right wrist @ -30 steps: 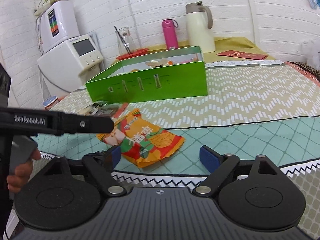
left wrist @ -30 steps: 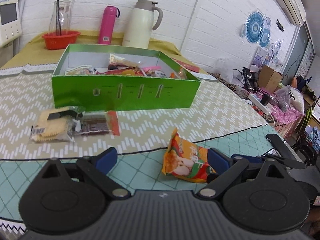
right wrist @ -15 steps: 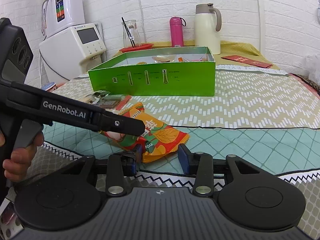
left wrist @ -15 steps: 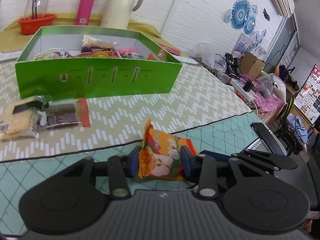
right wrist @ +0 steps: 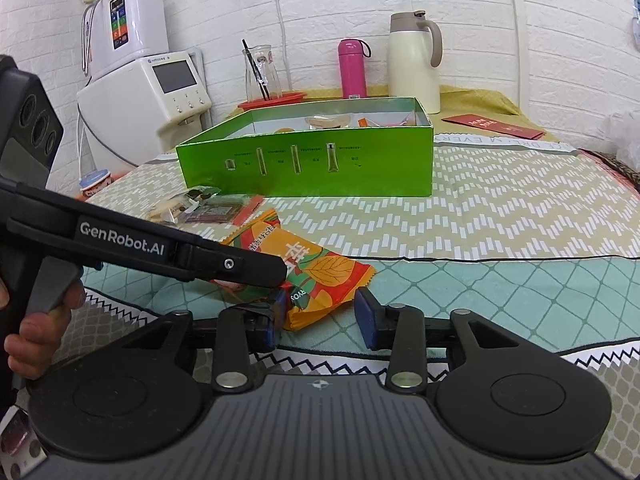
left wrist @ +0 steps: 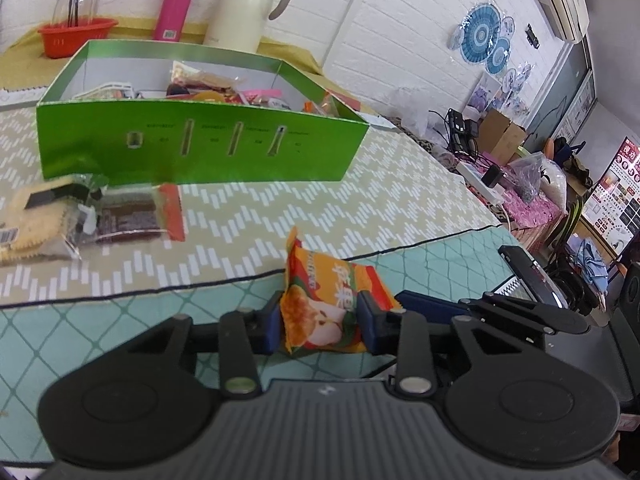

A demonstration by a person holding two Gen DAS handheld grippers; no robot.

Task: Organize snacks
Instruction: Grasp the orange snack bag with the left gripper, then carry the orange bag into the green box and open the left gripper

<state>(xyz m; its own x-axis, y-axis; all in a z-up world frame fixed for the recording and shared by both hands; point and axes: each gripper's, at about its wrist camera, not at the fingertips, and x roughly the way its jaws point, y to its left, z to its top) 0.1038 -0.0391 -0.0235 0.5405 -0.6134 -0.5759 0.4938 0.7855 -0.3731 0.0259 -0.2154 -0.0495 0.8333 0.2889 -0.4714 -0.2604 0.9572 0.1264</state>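
Observation:
An orange snack packet sits between the blue pads of my left gripper, which is shut on it, near the teal cloth. In the right wrist view the same packet lies under the left gripper's black finger. My right gripper is part open around the packet's near corner, its right pad apart from it. The green box holds several snacks behind; it also shows in the right wrist view. A cracker pack and a dark bar packet lie left of the box front.
A pink bottle, cream thermos jug and red basket with a glass jar stand behind the box. A white appliance stands at the far left. A red envelope lies right of the box.
My left gripper closed on the orange packet and now holds it. My right gripper narrowed around the packet's near corner.

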